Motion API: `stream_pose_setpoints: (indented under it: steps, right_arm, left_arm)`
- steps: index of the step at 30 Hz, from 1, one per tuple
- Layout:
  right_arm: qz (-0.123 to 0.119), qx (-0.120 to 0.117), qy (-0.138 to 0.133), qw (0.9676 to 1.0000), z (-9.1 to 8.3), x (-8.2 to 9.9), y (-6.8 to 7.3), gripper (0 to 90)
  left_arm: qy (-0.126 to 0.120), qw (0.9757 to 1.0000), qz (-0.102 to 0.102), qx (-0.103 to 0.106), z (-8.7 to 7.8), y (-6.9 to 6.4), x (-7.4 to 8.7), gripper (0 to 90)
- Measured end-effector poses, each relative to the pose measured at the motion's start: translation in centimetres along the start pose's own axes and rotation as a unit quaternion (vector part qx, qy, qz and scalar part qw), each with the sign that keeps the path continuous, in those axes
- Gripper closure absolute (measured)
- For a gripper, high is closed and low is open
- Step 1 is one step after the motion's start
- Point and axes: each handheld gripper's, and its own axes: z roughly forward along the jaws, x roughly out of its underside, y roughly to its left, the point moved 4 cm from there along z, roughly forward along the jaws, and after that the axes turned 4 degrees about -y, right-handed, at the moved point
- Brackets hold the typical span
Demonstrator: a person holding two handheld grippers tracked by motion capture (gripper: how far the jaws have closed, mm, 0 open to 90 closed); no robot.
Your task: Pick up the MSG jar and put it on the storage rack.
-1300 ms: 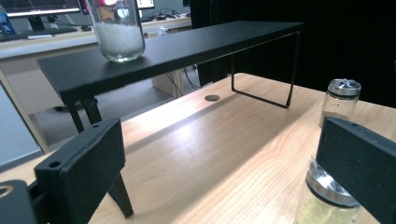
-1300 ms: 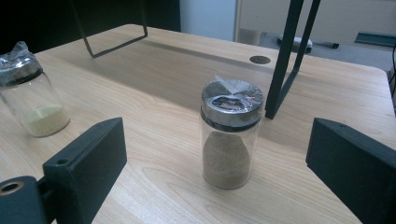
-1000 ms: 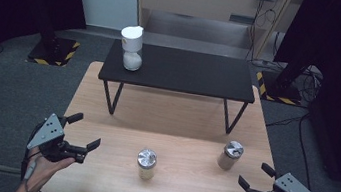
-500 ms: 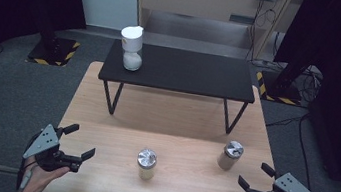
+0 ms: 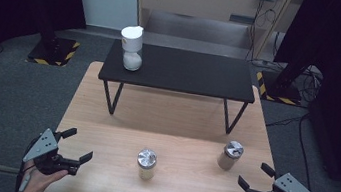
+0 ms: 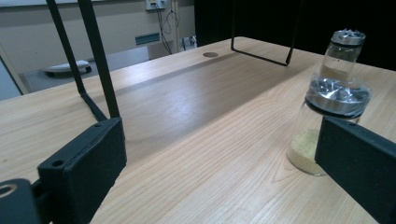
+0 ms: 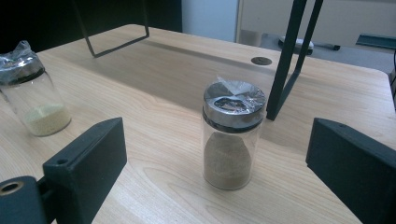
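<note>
High view showed our left tool [image 5: 74,145] and right tool [image 5: 254,176] released, low in frame; two jars [image 5: 147,163] [image 5: 230,155] stood between on the worktop [image 5: 170,116]. Approach stage, we judged; closing in came next.

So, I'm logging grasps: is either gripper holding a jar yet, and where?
Nothing is held. The left gripper and right gripper are both open, apart from the middle jar and the right jar.

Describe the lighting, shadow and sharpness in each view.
High view: dim and soft, dark at both sides, the black low table shadowing the wooden tabletop. Left gripper view: glare on the glass jar's metal lid. Right gripper view: sharp brown-powder jar, blurred background.
</note>
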Motion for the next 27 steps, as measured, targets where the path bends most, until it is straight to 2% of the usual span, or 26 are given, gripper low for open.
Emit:
stream_pose_setpoints:
  steps: [8,13,18,27]
  right_arm:
    - [-0.004,-0.003,-0.001,1.0000,0.0,0.0,0.1,5.5]
    - [-0.008,-0.008,0.001,0.9999,0.1,-0.1,0.1,5.5]
    - [-0.006,-0.010,-0.001,0.9999,0.1,0.0,0.0,5.5]
    - [-0.008,-0.011,0.000,0.9999,0.2,0.0,0.1,5.5]
  left_arm:
    - [-0.003,0.9999,-0.010,0.012,0.0,0.5,0.6,0.9]
    - [-0.005,0.9998,-0.004,0.016,0.0,0.5,0.7,0.8]
    - [-0.011,0.9995,-0.022,0.019,-0.1,1.0,1.1,0.6]
    - [-0.011,0.9993,-0.029,0.021,-0.1,1.2,1.3,0.5]
